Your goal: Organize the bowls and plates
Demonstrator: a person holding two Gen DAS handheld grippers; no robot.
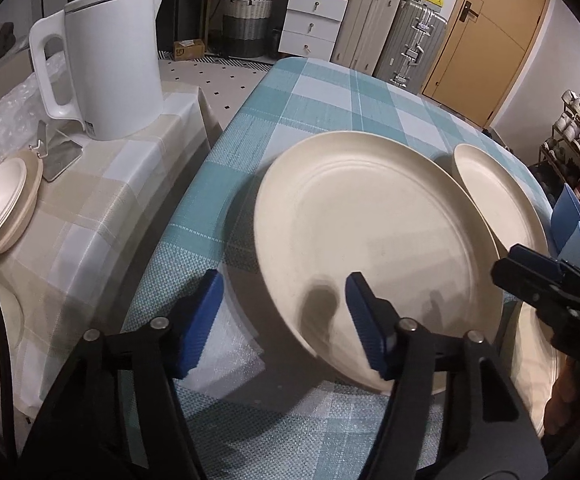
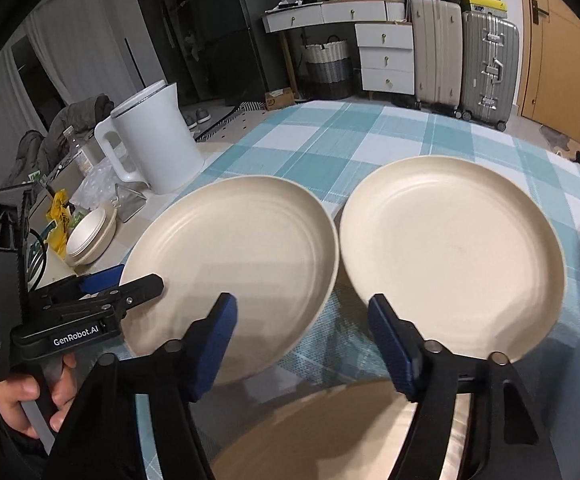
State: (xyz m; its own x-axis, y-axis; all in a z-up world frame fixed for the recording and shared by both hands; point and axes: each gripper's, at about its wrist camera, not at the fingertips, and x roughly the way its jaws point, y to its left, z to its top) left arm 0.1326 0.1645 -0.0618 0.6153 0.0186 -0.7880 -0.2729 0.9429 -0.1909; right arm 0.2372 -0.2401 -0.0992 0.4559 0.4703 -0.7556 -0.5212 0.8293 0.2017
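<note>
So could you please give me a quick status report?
Left gripper open astride left plate rim. Right gripper open, between both plates, right plate untouched. Nothing in the way.

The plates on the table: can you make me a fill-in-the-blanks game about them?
1. The two big plates, the left plate and the right plate, are the colour ____.
2. They lie on a checked cloth that is white and ____.
3. The tall white thing beside the table is a ____.
4. The gripper pads are the colour ____.

Missing words: cream; blue-green; kettle; blue
</note>
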